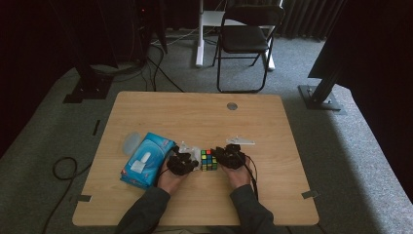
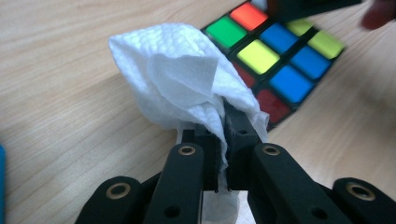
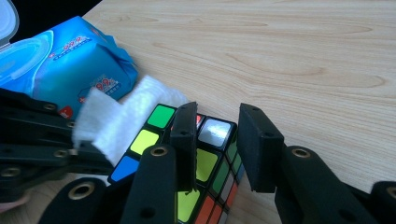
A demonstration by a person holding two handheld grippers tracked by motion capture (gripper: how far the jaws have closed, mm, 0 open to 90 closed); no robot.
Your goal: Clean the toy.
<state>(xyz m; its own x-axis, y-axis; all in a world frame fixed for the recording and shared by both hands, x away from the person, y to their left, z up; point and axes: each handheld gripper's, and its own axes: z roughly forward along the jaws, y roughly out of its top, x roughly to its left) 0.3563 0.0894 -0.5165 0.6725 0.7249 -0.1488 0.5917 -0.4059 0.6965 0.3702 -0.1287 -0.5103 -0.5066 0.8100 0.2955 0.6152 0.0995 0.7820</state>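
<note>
A scrambled Rubik's cube [image 1: 209,159] rests on the wooden table [image 1: 195,117] between the person's two hands. My left gripper [image 1: 191,161] is shut on a crumpled white wipe [image 2: 173,74], whose bunched end hangs just beside the cube [image 2: 280,60]. In the left gripper view the pads [image 2: 238,126] pinch the wipe tightly. My right gripper [image 3: 217,116] straddles the cube's [image 3: 205,163] upper right edge, one jaw lying across the top face and the other against the side, shut on it. The wipe [image 3: 112,126] and the left gripper [image 3: 88,151] touch the cube's left side there.
A blue pack of wet wipes [image 1: 146,161] with its lid flipped open lies left of the hands, close to the left gripper. A small round cap [image 1: 232,106] sits in the table's far edge. A folding chair [image 1: 246,34] stands beyond the table.
</note>
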